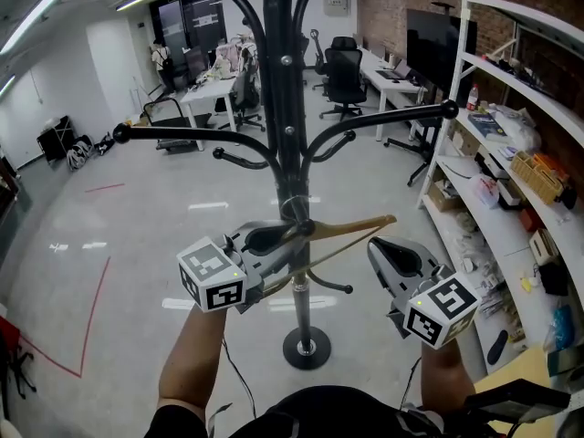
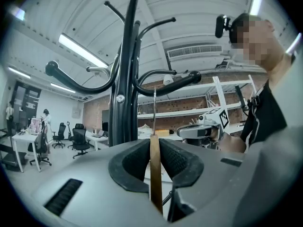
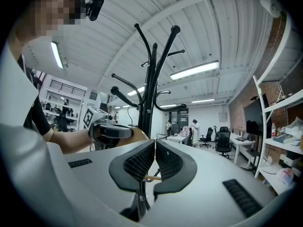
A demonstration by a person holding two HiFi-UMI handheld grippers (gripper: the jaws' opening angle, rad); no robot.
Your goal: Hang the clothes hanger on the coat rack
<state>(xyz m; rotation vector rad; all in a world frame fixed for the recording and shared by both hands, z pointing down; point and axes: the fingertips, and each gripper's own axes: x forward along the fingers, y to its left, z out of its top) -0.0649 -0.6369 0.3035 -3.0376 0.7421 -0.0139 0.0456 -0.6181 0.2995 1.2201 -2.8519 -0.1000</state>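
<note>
The left gripper (image 1: 285,249) is clamped on the clothes hanger (image 1: 356,225). In the left gripper view, the wooden body of the hanger stands on edge as a thin upright strip between the two fingers (image 2: 177,160), and both ribbed pads press its flat sides. The strip runs from the fingertips down into the throat of the gripper. Its wire hook (image 2: 154,112) rises straight up out of the wood, close beside the pole of the coat rack (image 2: 124,79). The top of the wire reaches the outline of one of the rack's lower curved arms. I cannot tell whether it rests on that arm.

In the head view the hanger lies just in front of the coat rack's pole, on the person's side. Its long axis runs crosswise, from the left gripper at the pole's left to a free wooden tip well to the pole's right. That right end is tilted slightly up and away from the person. The hook's loop sits against the pole, about level with the rack's lowest arms.

The right gripper (image 1: 376,246) hangs to the right of the pole, beneath the hanger's right arm. Its fingers (image 3: 137,162) are together at the tips. Through the gap lower between them, a short piece of the hanger's wood shows lying crosswise. I cannot tell whether it touches the pads.
</note>
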